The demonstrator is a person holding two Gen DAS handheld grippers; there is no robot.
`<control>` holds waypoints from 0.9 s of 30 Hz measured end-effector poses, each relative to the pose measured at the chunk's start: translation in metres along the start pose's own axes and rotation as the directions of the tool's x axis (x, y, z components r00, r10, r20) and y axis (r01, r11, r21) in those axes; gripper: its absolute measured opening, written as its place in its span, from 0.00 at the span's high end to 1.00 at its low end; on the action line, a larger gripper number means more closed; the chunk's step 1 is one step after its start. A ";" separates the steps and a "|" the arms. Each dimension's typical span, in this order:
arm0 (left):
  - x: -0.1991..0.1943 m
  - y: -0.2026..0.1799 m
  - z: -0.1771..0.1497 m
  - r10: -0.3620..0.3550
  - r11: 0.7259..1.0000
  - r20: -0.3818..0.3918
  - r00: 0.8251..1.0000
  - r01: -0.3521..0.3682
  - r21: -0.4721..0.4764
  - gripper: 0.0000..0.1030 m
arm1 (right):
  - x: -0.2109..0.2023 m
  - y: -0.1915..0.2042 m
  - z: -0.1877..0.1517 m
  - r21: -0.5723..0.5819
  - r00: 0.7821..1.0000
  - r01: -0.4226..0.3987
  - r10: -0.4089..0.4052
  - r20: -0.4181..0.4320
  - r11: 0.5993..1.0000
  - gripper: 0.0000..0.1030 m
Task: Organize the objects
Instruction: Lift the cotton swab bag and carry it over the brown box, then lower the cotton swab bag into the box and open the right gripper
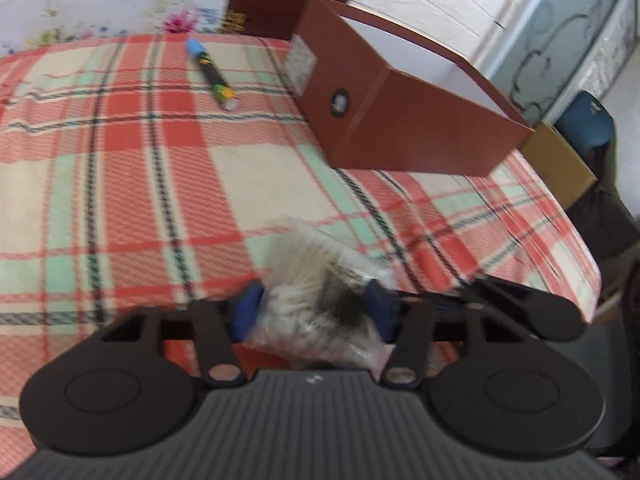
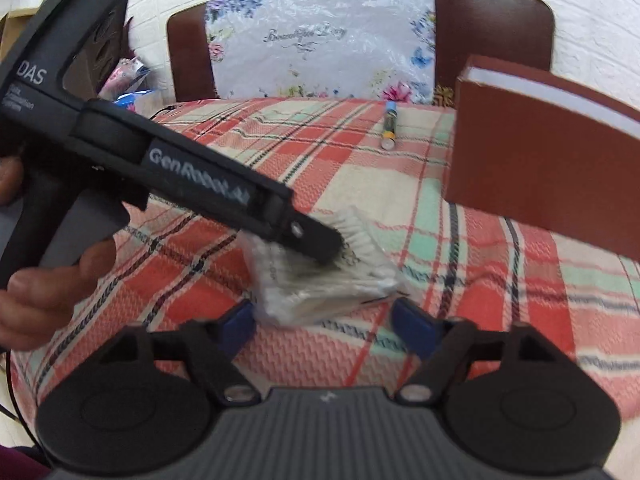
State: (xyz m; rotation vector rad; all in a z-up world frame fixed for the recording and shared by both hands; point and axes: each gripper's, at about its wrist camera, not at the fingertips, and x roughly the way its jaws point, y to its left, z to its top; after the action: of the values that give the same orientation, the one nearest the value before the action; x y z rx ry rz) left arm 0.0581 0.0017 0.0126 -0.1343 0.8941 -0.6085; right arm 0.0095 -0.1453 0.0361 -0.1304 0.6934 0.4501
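Observation:
A clear bag of cotton swabs sits between the blue pads of my left gripper, which is shut on it just above the plaid cloth. In the right wrist view the left gripper reaches in from the left, its dark finger lying over the same bag. My right gripper stands open close behind the bag, its left pad near the bag's corner. An open brown box with a white inside stands to the right. A pen with a blue cap lies at the far side.
The plaid cloth covers the whole surface. Behind its far edge stands a dark brown chair draped with a flowered plastic bag. A cardboard box and a blue item sit beyond the right edge. A hand holds the left gripper.

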 end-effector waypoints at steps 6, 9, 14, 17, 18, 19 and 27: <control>-0.020 -0.036 0.032 -0.021 0.996 0.077 0.997 0.014 0.087 0.60 | -0.018 -0.009 0.012 0.043 0.991 0.031 -0.036 0.125 0.999 0.53; -0.029 -0.060 0.071 -0.081 0.990 0.162 0.983 0.060 0.129 0.60 | -0.043 -0.021 0.030 0.017 0.957 0.127 -0.127 0.262 0.992 0.53; -0.002 -0.090 0.136 -0.155 0.979 0.220 0.963 0.120 0.163 0.60 | -0.052 -0.070 0.068 0.046 0.899 0.253 -0.252 0.359 0.966 0.53; 0.028 -0.100 0.161 -0.138 0.980 0.220 0.966 0.102 0.168 0.60 | -0.039 -0.104 0.086 0.067 0.896 0.281 -0.286 0.340 0.957 0.53; 0.037 -0.100 0.167 -0.129 0.982 0.219 0.967 0.094 0.163 0.60 | -0.032 -0.114 0.091 0.072 0.899 0.282 -0.290 0.328 0.957 0.52; 0.045 -0.099 0.172 -0.111 0.984 0.223 0.969 0.076 0.160 0.60 | -0.024 -0.122 0.096 0.076 0.902 0.281 -0.291 0.318 0.957 0.49; 0.062 -0.071 0.177 0.144 0.982 0.250 0.957 -0.169 0.082 0.52 | 0.020 -0.162 0.102 0.135 0.931 0.225 -0.254 0.262 0.965 0.30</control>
State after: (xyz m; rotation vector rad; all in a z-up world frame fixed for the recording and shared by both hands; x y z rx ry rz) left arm 0.1918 -0.1150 0.1066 -0.0435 0.6274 -0.4766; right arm 0.1551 -0.2567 0.0964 -0.0520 0.4160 0.1905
